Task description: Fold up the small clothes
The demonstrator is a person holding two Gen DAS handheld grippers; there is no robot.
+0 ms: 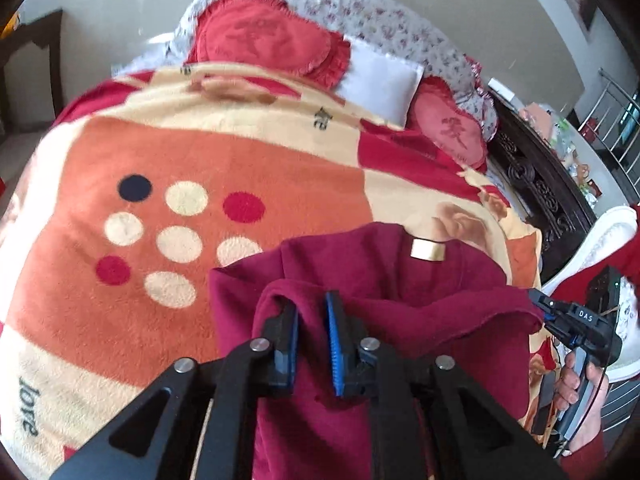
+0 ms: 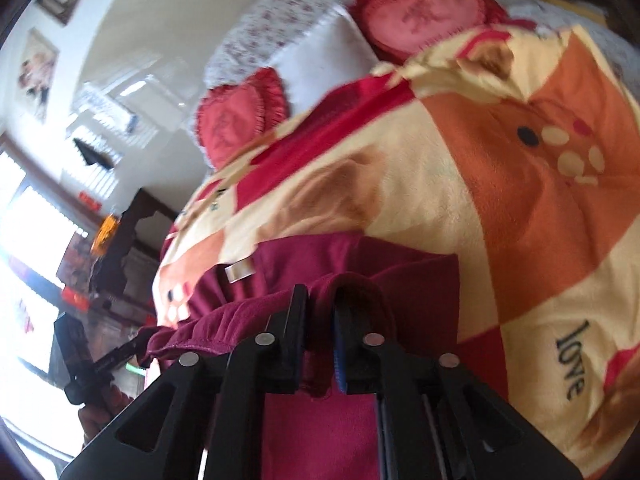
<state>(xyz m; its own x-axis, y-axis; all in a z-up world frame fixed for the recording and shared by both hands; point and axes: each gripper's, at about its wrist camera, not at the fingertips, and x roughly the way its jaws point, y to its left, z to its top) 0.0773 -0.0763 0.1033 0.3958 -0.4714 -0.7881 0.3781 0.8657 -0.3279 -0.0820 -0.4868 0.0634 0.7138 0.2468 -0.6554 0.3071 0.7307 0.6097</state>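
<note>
A dark red fleece garment (image 1: 400,280) with a gold label (image 1: 427,249) lies on the blanket-covered bed; it also shows in the right wrist view (image 2: 352,264). My left gripper (image 1: 312,312) is shut on a fold of its near edge and holds it lifted. My right gripper (image 2: 320,304) is shut on the other end of the same edge. The right gripper also shows at the right of the left wrist view (image 1: 540,308), pinching the garment's corner. The left gripper shows at the lower left of the right wrist view (image 2: 136,344).
The bed carries an orange, cream and red blanket (image 1: 200,160) with dots. Red heart cushions (image 1: 264,40) and a white pillow (image 1: 380,80) lie at the head. A dark carved bed frame (image 1: 536,188) and a cluttered table (image 1: 568,148) stand to the right.
</note>
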